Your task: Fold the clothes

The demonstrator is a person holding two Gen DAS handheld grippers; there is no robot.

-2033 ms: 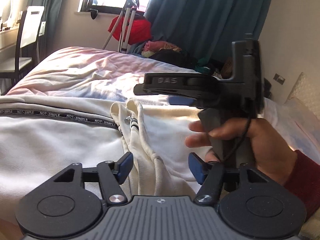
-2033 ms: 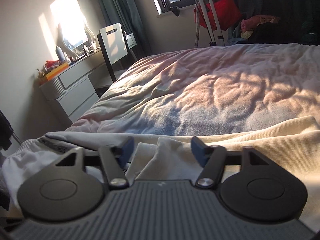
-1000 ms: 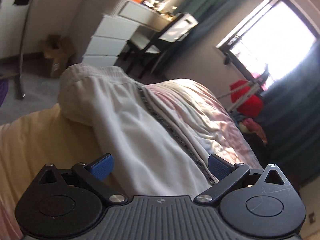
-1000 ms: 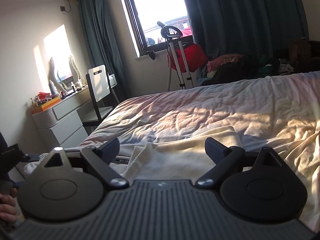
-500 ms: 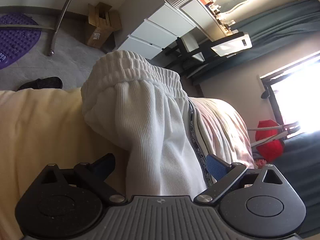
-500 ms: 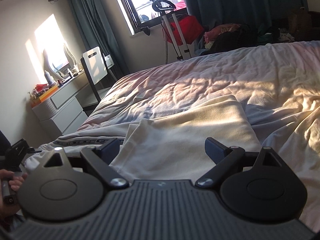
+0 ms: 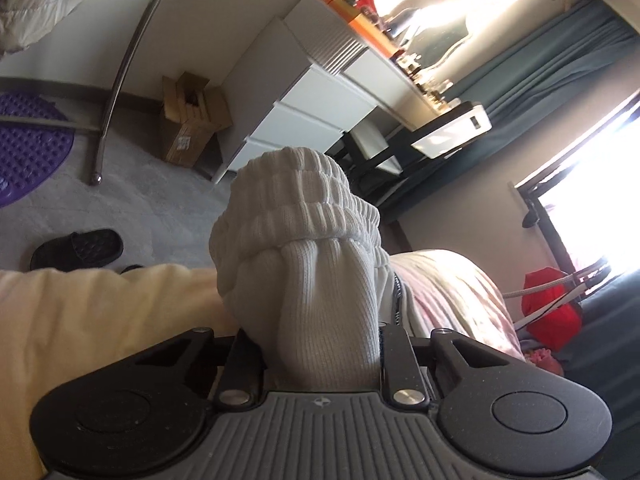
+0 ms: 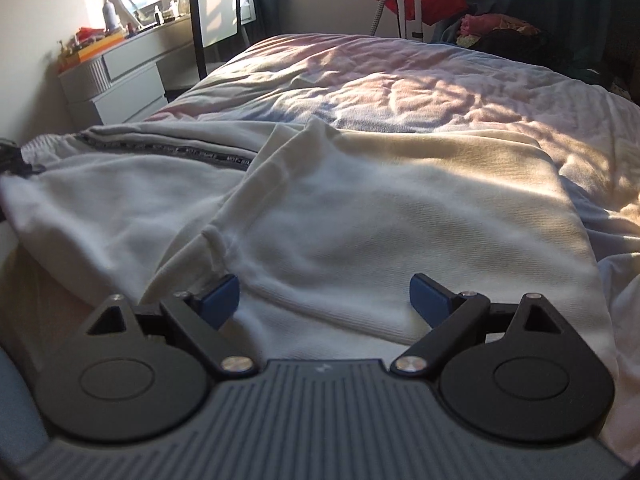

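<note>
Item under inspection: white ribbed-knit trousers with a black lettered side stripe (image 8: pixel 132 184), lying across the near edge of the pink, creased duvet bed (image 8: pixel 400 80), on top of a cream fabric layer (image 7: pixel 100 320).

Left gripper (image 7: pixel 320 354): closed on the ribbed elastic end of the trousers (image 7: pixel 296 216). The cloth bunches up between the jaws and stands above them; the pads are hidden by fabric, so the depth of the hold cannot be told.

Right gripper (image 8: pixel 324 300): jaws wide apart, nothing between them, hovering low over the folded-over panel of the garment (image 8: pixel 400 216).

Governing relation: the long axis of the trousers runs left to right along the near edge of the bed, stripe parallel to that edge. The held end lies at the far left of the bed, towards the white drawer unit (image 8: pixel 128 80); the folded panel lies to the right, directly ahead of the right gripper.

Judgement: the left gripper alone has the end. The fold most likely needs that end carried rightward along the axis, over the panel. The right gripper is the nearer to pin or square the panel. Risk: bunched cloth may land uneven.
</note>
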